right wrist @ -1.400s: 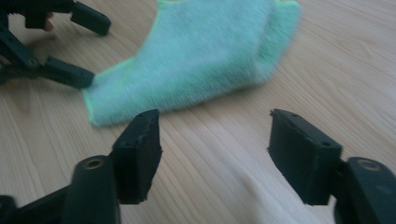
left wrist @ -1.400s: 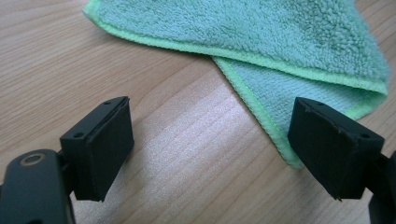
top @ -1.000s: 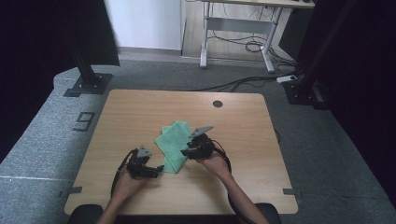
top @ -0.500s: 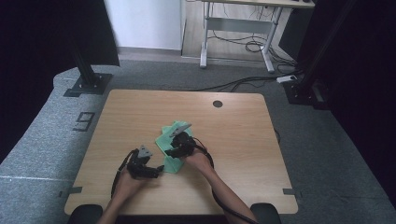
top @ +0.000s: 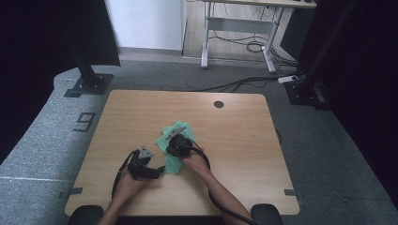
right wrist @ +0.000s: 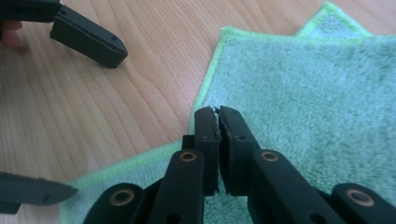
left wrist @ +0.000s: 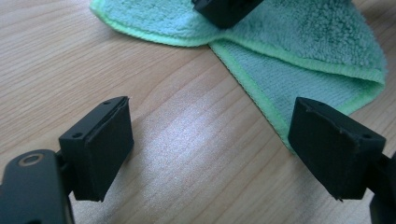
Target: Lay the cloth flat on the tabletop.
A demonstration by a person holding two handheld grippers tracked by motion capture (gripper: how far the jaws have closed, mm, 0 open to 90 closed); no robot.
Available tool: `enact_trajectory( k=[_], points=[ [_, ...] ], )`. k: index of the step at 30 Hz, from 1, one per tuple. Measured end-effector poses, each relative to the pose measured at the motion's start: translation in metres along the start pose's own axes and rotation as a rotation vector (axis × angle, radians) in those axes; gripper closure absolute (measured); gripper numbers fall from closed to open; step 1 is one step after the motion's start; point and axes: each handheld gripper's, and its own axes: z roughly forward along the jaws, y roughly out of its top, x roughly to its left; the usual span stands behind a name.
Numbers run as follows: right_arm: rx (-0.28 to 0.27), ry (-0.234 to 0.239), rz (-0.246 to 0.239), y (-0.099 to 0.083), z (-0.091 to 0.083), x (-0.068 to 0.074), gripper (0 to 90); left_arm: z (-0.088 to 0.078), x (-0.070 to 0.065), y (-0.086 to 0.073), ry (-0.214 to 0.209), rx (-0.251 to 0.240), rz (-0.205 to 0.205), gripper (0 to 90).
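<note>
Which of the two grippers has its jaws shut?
The right gripper, over the green cloth; the left gripper's jaws stand wide apart above bare table.

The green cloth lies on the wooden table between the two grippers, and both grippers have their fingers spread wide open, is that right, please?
Not quite. The right gripper has just closed its fingers, pressed together over the green cloth, as the right gripper view shows. The left gripper is spread open above the wooden table.

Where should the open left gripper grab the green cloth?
Judging by the left gripper view, take the cloth at its near folded corner, beside the left gripper's right finger. Come in low along the table: that corner lies flat, its stitched edges exposed, clear of the shut right gripper.
</note>
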Motion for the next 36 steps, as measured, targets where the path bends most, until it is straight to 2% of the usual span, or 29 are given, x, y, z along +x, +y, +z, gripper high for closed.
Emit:
enact_trajectory(
  k=[7, 12, 21, 28, 32, 36],
  points=[
    [-0.033, -0.012, 0.007, 0.003, -0.021, -0.004, 86.8, 0.000, 0.000, 0.000, 0.001, 0.000, -0.003, 13.8],
    [-0.045, -0.032, 0.015, -0.005, -0.042, -0.009, 86.8, 0.000, 0.000, 0.000, 0.000, 0.000, -0.004, 13.9],
    [-0.077, -0.049, 0.099, -0.036, -0.079, -0.029, 86.9, 0.000, 0.000, 0.000, 0.003, 0.000, -0.003, 13.9],
    [-0.078, -0.056, 0.156, -0.066, -0.094, -0.036, 86.2, 0.000, 0.000, 0.000, 0.006, 0.001, -0.004, 13.9],
    [-0.034, -0.066, 0.183, -0.083, -0.096, -0.040, 78.9, 0.000, -0.001, 0.000, 0.005, 0.000, -0.005, 13.9],
    [-0.052, -0.067, 0.212, -0.082, -0.103, -0.045, 68.2, 0.000, -0.001, 0.000, 0.006, 0.000, -0.004, 13.9]
  ],
)
